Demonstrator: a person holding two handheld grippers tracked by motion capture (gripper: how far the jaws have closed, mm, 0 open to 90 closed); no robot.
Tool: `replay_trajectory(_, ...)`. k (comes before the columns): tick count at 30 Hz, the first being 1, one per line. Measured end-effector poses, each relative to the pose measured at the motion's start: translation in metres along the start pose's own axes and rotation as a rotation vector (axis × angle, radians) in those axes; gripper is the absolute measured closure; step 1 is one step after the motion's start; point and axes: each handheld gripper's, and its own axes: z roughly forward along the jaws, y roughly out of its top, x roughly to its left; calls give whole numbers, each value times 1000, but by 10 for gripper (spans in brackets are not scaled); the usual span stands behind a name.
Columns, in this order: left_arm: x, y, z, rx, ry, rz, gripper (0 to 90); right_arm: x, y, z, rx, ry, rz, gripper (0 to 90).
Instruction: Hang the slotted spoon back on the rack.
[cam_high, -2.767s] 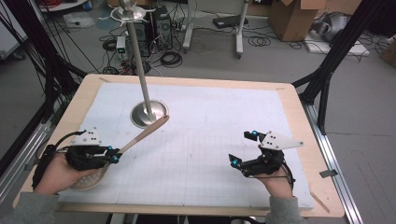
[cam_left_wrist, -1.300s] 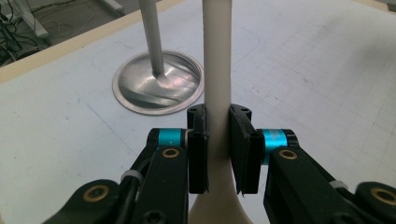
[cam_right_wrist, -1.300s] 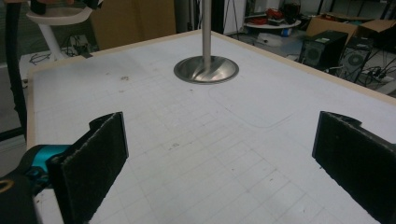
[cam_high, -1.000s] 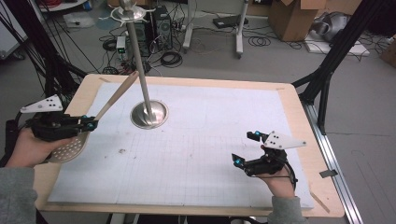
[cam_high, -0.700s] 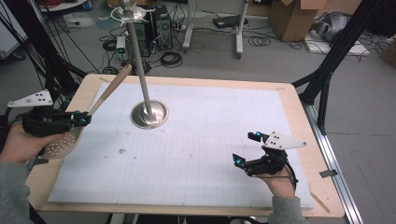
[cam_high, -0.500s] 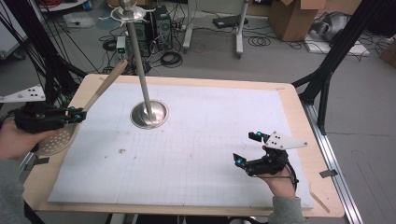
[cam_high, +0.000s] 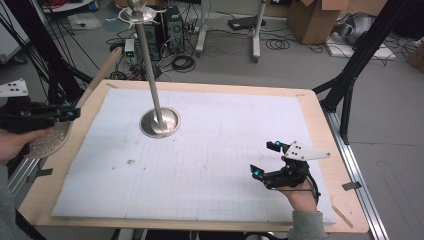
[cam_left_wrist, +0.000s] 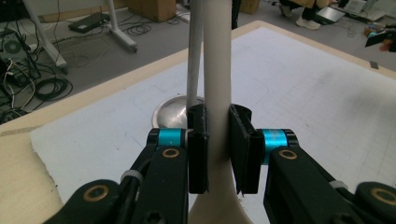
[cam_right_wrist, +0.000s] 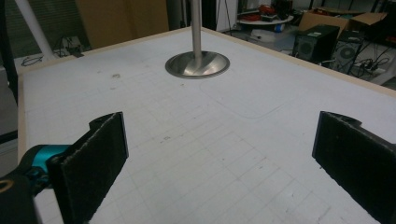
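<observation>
The right gripper (cam_high: 264, 159), jaws spread wide and holding nothing, hovers low over the near right of the worktop (cam_high: 320, 130). At the left edge, the left gripper (cam_left_wrist: 217, 140) pinches the neck of a slotted wooden spatula (cam_high: 75, 107), lifted clear. Its long handle points toward the steel stand (cam_high: 159, 121); swinging it could strike the pole, or the handle could slip.
</observation>
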Motion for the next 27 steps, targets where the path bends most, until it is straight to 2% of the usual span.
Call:
replay_trajectory(9, 9, 11, -9, -6, -2, 15, 779, -2, -2, -1, 3, -4, 9, 24)
replay_trajectory(22, 11, 29, -18, -39, -5, 39, 779, -3, -3, 0, 6, -3, 8, 24)
replay_trajectory(27, 12, 35, -19, -57, -2, 37, 779, -3, -3, 0, 7, -4, 6, 24)
